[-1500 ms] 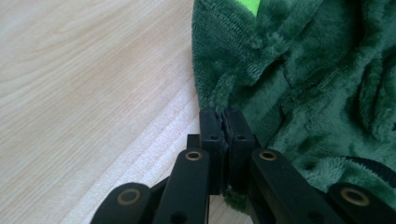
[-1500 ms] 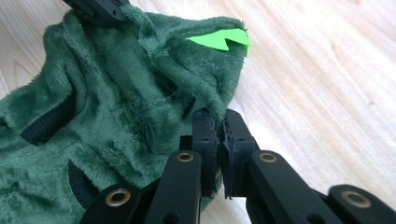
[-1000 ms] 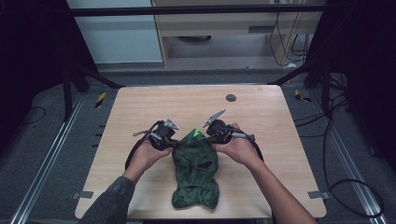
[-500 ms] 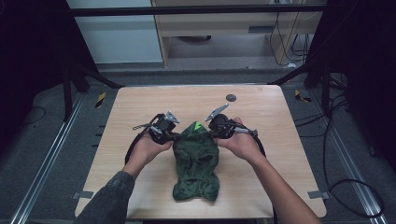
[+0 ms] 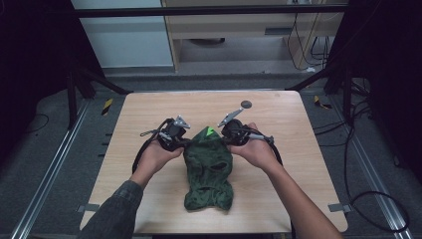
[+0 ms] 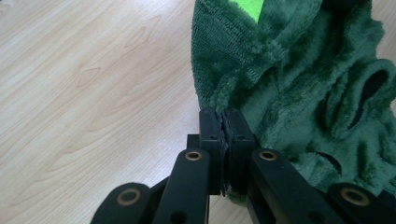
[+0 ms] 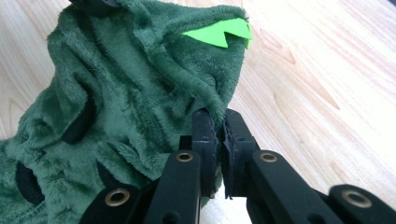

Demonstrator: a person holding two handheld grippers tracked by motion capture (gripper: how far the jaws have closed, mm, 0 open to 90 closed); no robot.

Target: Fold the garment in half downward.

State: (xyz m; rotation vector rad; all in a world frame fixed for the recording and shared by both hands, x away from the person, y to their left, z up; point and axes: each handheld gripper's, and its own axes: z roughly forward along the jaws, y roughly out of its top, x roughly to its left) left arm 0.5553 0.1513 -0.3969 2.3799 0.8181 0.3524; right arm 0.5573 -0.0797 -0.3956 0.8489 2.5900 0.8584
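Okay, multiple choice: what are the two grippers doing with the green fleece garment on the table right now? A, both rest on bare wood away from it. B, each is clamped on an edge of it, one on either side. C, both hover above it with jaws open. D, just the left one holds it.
B: the left gripper and the right gripper each have their jaws pinched shut on fleece of the green garment, at opposite sides of its far end.

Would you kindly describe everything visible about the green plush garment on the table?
The green plush garment is dark, fuzzy fleece with black patches and a bright green zigzag piece near its top. It lies rumpled mid-table, lengthwise toward the person. The left gripper and right gripper each pinch a fold of its upper edge, one at either side, jaws shut on the fabric.
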